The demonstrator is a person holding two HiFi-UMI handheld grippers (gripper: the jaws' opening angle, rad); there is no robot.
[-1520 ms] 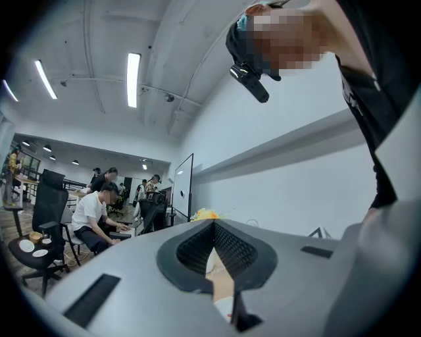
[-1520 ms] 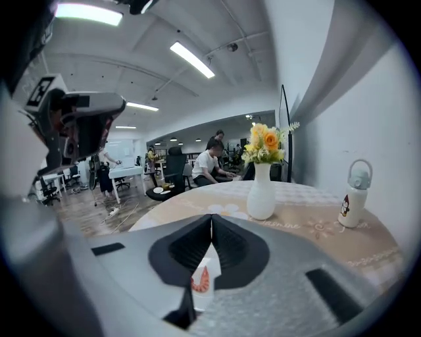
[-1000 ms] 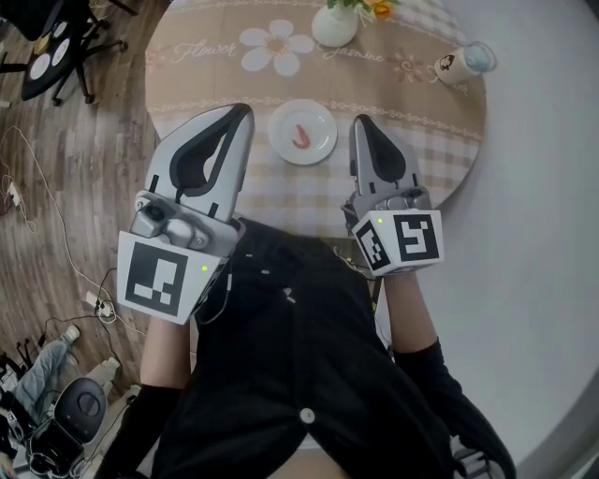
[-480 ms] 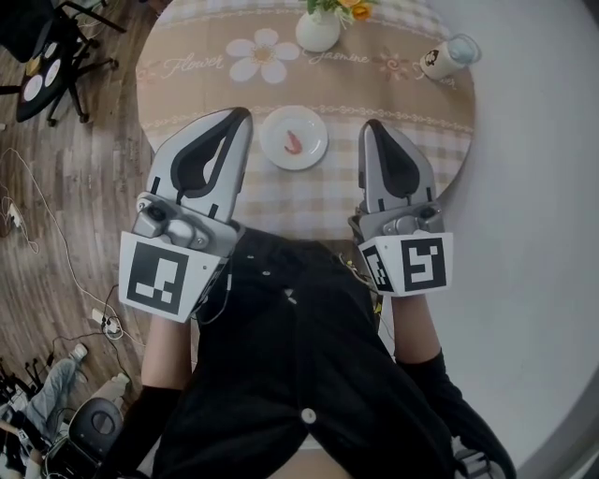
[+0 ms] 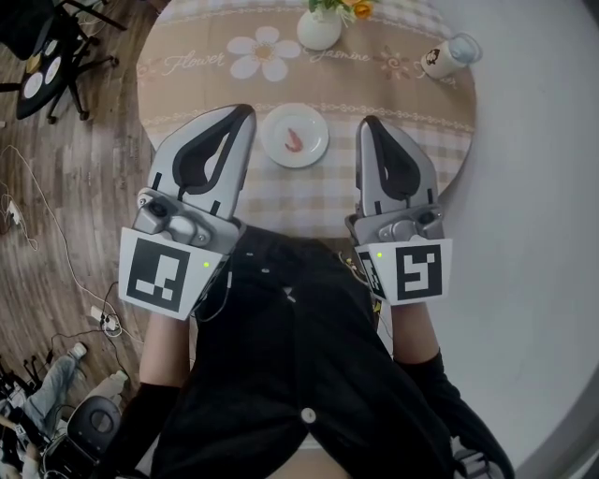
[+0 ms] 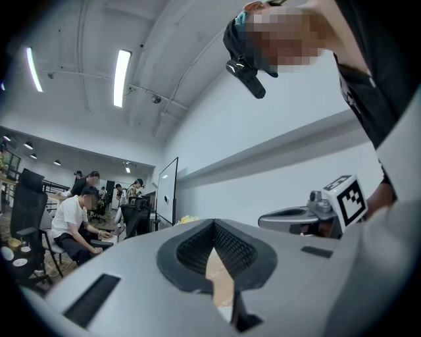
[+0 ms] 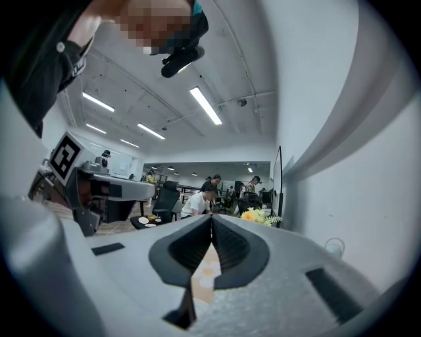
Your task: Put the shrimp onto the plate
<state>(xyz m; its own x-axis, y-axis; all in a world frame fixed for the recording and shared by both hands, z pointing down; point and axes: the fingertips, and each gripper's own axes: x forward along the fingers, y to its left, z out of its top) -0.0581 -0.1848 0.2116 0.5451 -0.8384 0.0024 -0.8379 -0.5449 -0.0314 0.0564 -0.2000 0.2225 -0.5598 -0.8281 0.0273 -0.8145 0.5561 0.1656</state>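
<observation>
A pink shrimp [image 5: 293,139] lies on a small white plate [image 5: 309,152] near the front of the round table [image 5: 412,94]. My left gripper [image 5: 246,113] is held up in front of the person's body, left of the plate, jaws shut with nothing between them. My right gripper [image 5: 368,124] is raised to the right of the plate, also shut and empty. In the left gripper view the closed left gripper [image 6: 212,224] points level across the room, with the right gripper's marker cube at the right. The right gripper view shows the right gripper [image 7: 211,218] closed, tips meeting.
A white vase with flowers [image 5: 320,24] stands at the table's far side and a small cup [image 5: 447,54] at its far right. An office chair [image 5: 47,42] and cables [image 5: 37,215] are on the wooden floor at left. People sit at desks [image 6: 75,220] across the room.
The view has shifted a little, so the table and plate sit slightly higher and further left. Both grippers stay raised and shut; the right one has dropped slightly.
</observation>
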